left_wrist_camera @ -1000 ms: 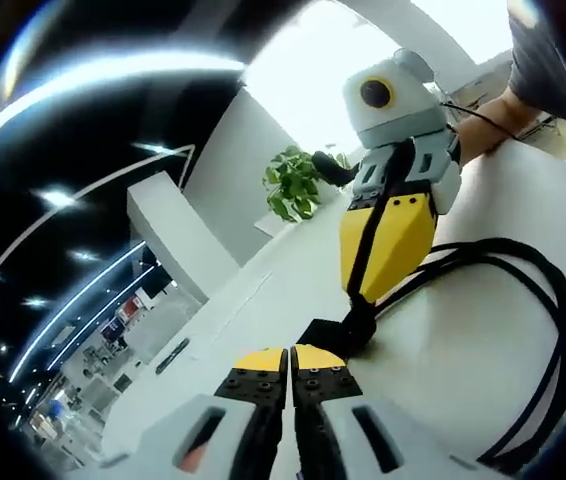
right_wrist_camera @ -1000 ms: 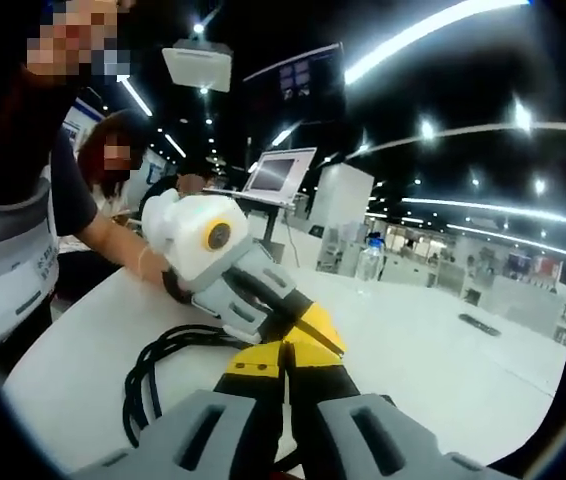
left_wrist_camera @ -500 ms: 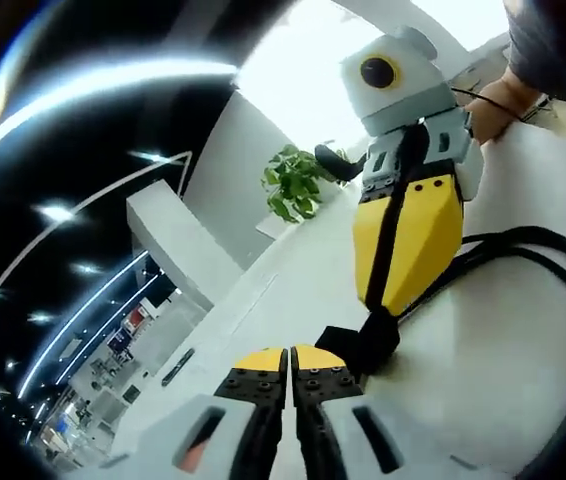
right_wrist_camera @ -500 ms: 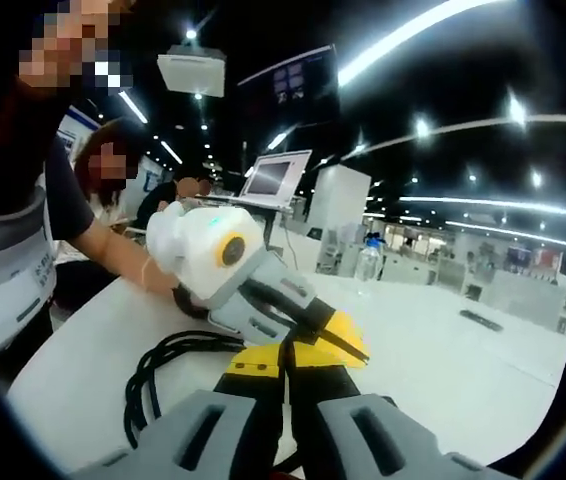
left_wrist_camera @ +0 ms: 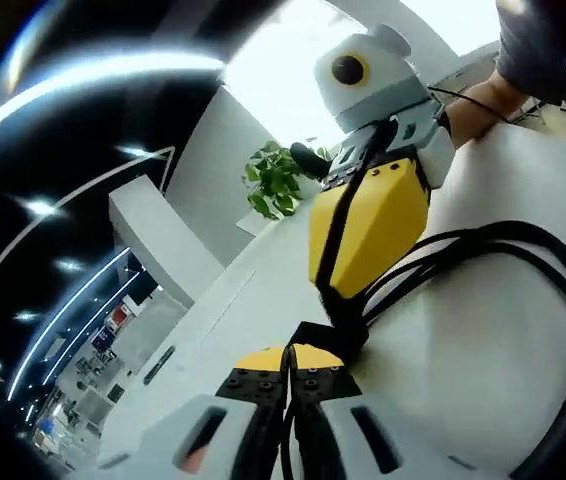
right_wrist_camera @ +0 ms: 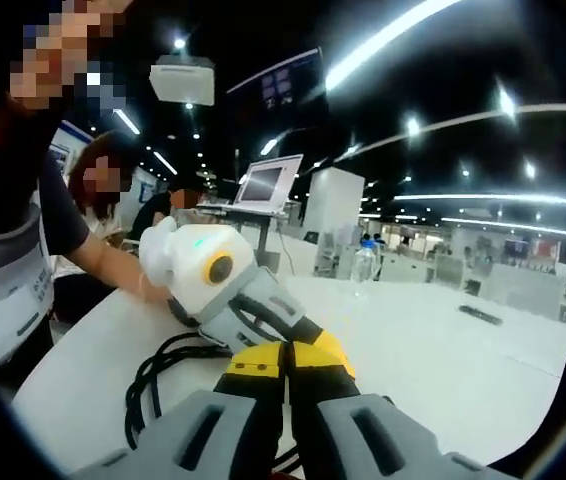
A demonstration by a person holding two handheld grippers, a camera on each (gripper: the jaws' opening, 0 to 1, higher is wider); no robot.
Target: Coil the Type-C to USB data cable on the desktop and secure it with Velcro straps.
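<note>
Left gripper view: left gripper (left_wrist_camera: 288,362) jaws pressed together, a thin dark line running between the tips — looks like it's pinching the Velcro strap (left_wrist_camera: 315,337) or a cable strand, can't tell which. Right gripper (left_wrist_camera: 348,300) comes in from above, tips on the same black piece just ahead of my jaws; clenched there, on what exactly I can't tell. One cable (left_wrist_camera: 523,270), black, several loops already laid on the white table (left_wrist_camera: 463,390), trailing off to the right of the jaws.

Right gripper view: right gripper (right_wrist_camera: 286,358) jaws together, no gap visible. Left gripper (right_wrist_camera: 323,352) tips meet it head-on. Cable coil (right_wrist_camera: 163,370) sits just left of and below the jaws. One laptop (right_wrist_camera: 268,182) and one bottle (right_wrist_camera: 364,264) far ahead.

Judgement: coiling done, strapping in hand. Next move needs the strap pulled snug round the bundle and pressed onto itself without loops springing loose.

Count: 2 grippers, 1 cable, 1 strap.
</note>
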